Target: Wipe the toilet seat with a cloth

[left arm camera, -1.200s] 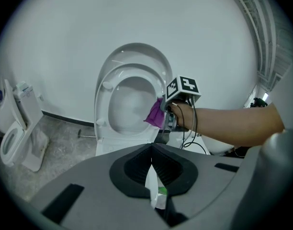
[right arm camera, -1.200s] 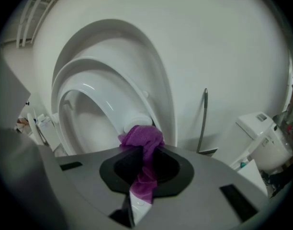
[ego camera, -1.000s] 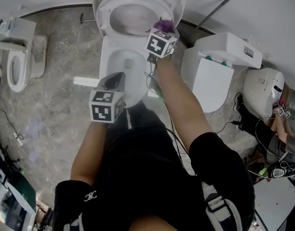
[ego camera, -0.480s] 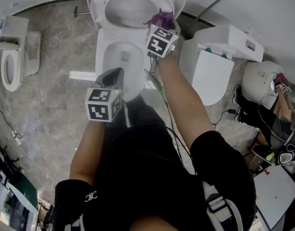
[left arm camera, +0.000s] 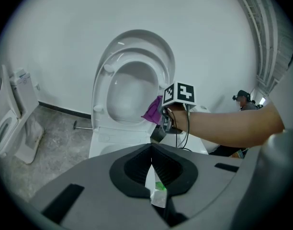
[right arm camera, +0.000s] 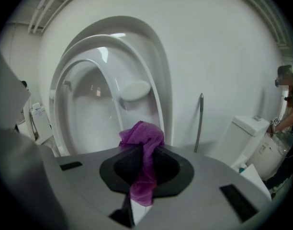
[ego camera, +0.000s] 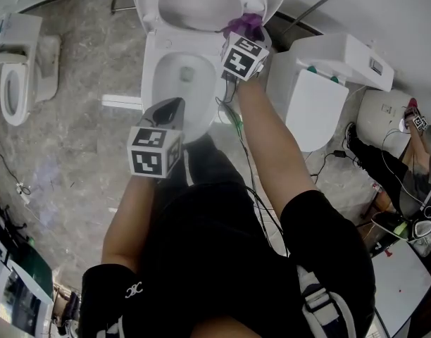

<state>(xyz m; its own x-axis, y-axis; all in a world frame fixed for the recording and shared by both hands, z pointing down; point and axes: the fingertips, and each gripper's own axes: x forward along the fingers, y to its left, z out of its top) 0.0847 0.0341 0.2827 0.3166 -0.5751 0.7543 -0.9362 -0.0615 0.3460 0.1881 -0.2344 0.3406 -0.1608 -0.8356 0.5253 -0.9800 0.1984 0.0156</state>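
The white toilet (ego camera: pixel 175 83) stands with its seat (ego camera: pixel 148 9) and lid raised against the wall. My right gripper (ego camera: pixel 242 32) is shut on a purple cloth (ego camera: pixel 244 24), which sits at the raised seat's lower right edge. In the right gripper view the cloth (right arm camera: pixel 142 143) bunches up out of the jaws, with the seat ring (right arm camera: pixel 65 109) just beyond it. My left gripper (ego camera: pixel 167 110) hovers over the bowl's front, shut and holding nothing. The left gripper (left arm camera: pixel 151 169) looks up at the seat (left arm camera: pixel 101 85), the cloth (left arm camera: pixel 153 110) and the right gripper's cube.
A second toilet (ego camera: pixel 321 90) stands close at the right, and a small one (ego camera: pixel 15 83) at the far left. A metal rod (ego camera: pixel 321 5) leans on the wall. Cables lie on the floor at the right, near another person (ego camera: pixel 413 167).
Both grippers have sunk slightly. The right one still holds the cloth at the raised seat's right side, and the left stays shut over the bowl.
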